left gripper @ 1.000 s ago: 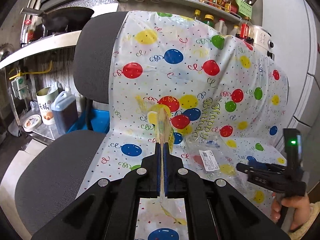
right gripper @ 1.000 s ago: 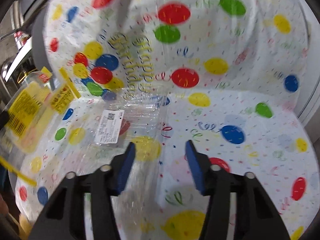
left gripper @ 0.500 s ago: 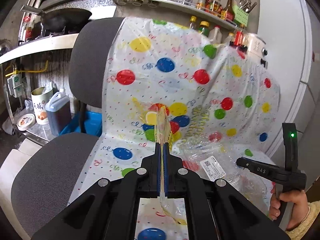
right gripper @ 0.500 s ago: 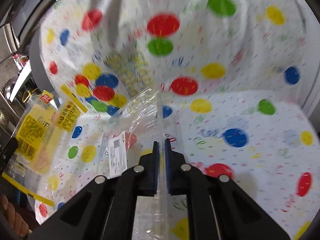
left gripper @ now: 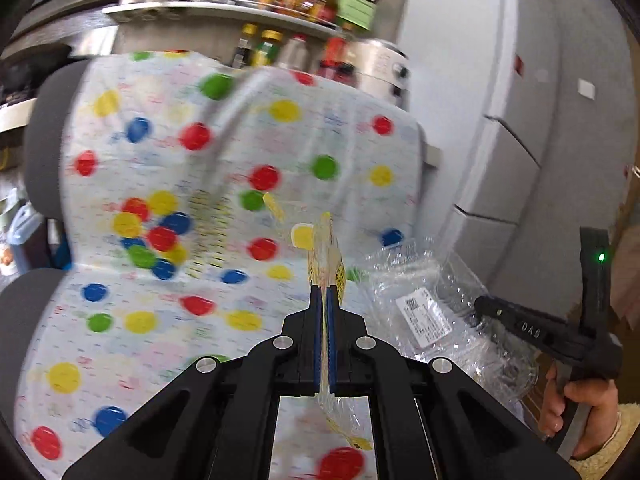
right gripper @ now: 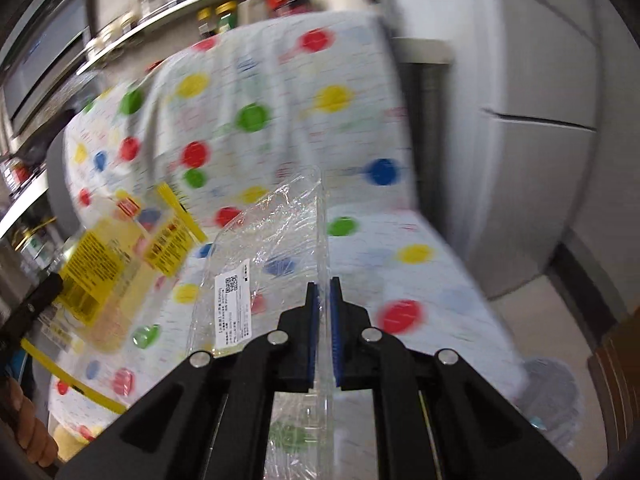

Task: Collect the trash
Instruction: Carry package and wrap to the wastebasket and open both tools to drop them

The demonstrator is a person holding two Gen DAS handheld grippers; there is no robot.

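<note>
My left gripper (left gripper: 325, 294) is shut on a yellow-printed clear wrapper (left gripper: 326, 252), held edge-on above the chair seat; the wrapper also shows at the left of the right wrist view (right gripper: 116, 264). My right gripper (right gripper: 324, 284) is shut on the edge of a clear plastic tray (right gripper: 276, 248) with a white barcode label (right gripper: 234, 306), lifted off the seat. In the left wrist view the tray (left gripper: 432, 304) hangs at the right, with the right gripper (left gripper: 480, 305) behind it.
A chair covered by a balloon-print sheet (left gripper: 200, 208) fills both views. A shelf of bottles and jars (left gripper: 280, 4) runs behind it. A white fridge (left gripper: 520, 120) stands to the right. Floor and a wooden edge (right gripper: 616, 364) lie at the far right.
My right gripper closed on the clear tray's edge and lifted it off the seat. Both grippers swung right and up, the left still holding the yellow wrapper.
</note>
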